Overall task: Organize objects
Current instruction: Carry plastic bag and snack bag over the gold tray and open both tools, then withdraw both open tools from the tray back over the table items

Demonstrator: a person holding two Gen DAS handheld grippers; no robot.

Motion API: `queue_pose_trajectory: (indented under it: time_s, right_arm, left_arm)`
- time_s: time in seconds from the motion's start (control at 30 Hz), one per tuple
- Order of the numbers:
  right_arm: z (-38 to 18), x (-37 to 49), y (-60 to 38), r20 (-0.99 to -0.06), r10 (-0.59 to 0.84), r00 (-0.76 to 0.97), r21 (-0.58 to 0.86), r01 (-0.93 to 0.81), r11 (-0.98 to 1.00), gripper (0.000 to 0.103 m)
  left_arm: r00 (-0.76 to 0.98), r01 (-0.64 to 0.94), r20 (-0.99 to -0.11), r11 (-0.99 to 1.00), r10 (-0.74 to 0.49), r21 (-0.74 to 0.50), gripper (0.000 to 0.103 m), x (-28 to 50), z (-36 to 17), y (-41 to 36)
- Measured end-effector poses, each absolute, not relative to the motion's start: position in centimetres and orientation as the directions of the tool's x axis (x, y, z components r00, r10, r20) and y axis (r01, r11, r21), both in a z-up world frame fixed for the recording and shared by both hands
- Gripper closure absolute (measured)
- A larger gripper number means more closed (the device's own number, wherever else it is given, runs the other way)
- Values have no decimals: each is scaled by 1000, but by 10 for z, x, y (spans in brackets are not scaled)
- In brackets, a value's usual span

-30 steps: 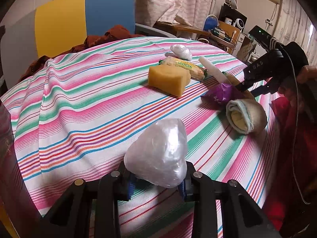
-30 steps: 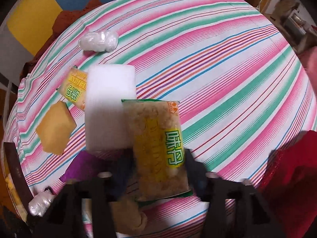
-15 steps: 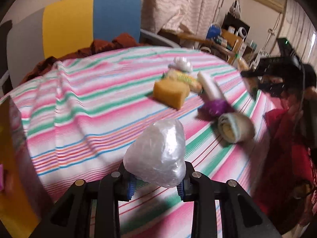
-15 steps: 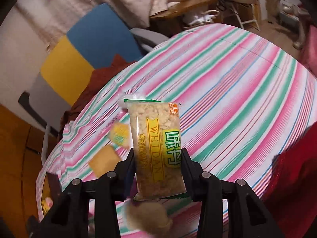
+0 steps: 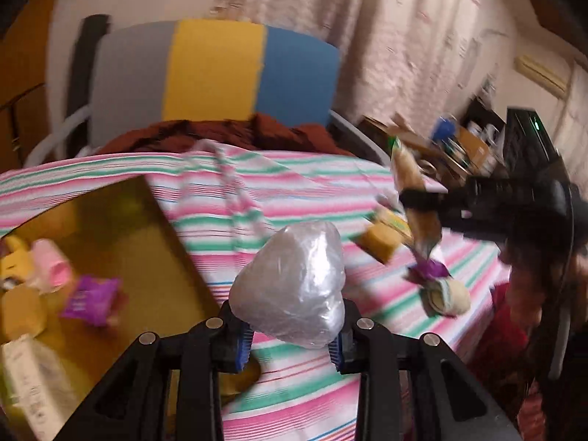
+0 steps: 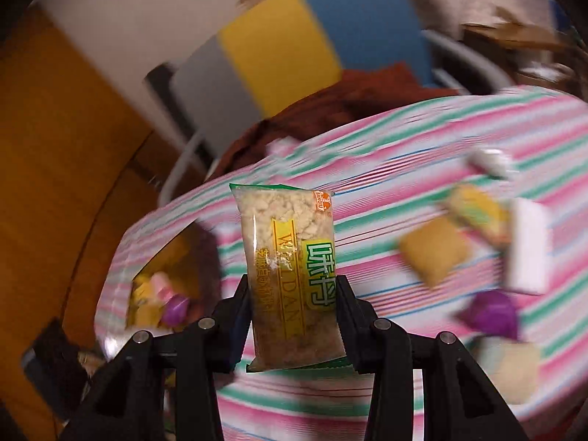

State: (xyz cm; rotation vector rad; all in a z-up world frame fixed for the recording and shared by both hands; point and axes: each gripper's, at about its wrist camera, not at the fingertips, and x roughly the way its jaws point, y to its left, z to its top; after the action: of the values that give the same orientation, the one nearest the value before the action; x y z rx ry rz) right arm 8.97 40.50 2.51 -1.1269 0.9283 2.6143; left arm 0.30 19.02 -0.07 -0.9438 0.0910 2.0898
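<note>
My left gripper (image 5: pixel 290 338) is shut on a white plastic-wrapped bundle (image 5: pixel 294 286), held above the striped tablecloth (image 5: pixel 294 191) next to a gold tray (image 5: pixel 121 242). The tray holds a purple packet (image 5: pixel 90 296), a pink roll (image 5: pixel 51 266) and other items. My right gripper (image 6: pixel 292 316) is shut on a clear snack packet (image 6: pixel 290 272) with a yellow and green label, lifted over the table; it also shows in the left wrist view as the snack packet (image 5: pixel 413 191). The gold tray (image 6: pixel 165 257) lies lower left in the right wrist view.
On the cloth lie a yellow sponge (image 6: pixel 435 251), a white block (image 6: pixel 527 250), a purple wrapper (image 6: pixel 490 312), a second snack packet (image 6: pixel 477 213) and a rolled sock (image 5: pixel 446 294). A grey, yellow and blue chair (image 5: pixel 213 73) with a brown cloth stands behind the table.
Both grippers swung left with their loads. The gold tray came into both views. The right gripper lifted the snack packet off the table and away from the white block.
</note>
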Motion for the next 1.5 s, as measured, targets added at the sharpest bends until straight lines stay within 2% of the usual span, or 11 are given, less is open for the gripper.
queue_pose_trajectory:
  time_s: [0.17, 0.4, 0.53, 0.63, 0.7, 0.73, 0.77, 0.9, 0.97, 1.2, 1.5]
  right_arm:
    - [11, 34, 349, -710, -209, -672, 480, -245, -842, 60]
    - [-7, -32, 292, -755, -271, -597, 444, -161, -881, 60]
    - [-5, -64, 268, -761, -278, -586, 427, -130, -895, 57]
    - [4, -82, 255, -742, -285, -607, 427, -100, -898, 36]
    - [10, -85, 247, -733, -285, -617, 417, -79, -905, 35]
    - [12, -84, 244, -730, -288, -619, 415, -67, -907, 31]
    - [12, -81, 240, -731, -282, -622, 405, -61, -912, 25]
    - [11, -61, 226, -738, -193, -647, 293, -48, -955, 14]
    - [10, -50, 220, -736, -152, -660, 243, -48, -969, 5]
    - [4, -19, 205, -717, -10, -697, 100, -89, -991, 4]
    - [5, 16, 210, -663, 80, -744, 56, -156, -986, 4]
  left_arm:
    - [-477, -589, -645, -761, 598, -270, 71, -31, 4, 140]
    - [-566, -383, -672, -874, 478, -299, 71, -81, -8, 76]
    - [-565, -305, -702, -900, 433, -311, 59, -99, -20, 55]
    - [-563, -290, -712, -907, 420, -306, 57, -101, -24, 47]
    - [-571, -285, -713, -913, 407, -293, 55, -100, -26, 40]
    - [-569, -285, -716, -913, 405, -291, 55, -99, -26, 40]
    - [-567, -285, -717, -913, 406, -292, 55, -97, -27, 37]
    - [-587, -276, -710, -921, 389, -275, 55, -85, -26, 32]
    - [-597, -269, -706, -924, 381, -271, 55, -80, -23, 30]
    - [-640, -283, -685, -935, 349, -212, 55, -64, -10, 33]
    - [-666, -316, -670, -938, 328, -144, 55, -44, -2, 42]
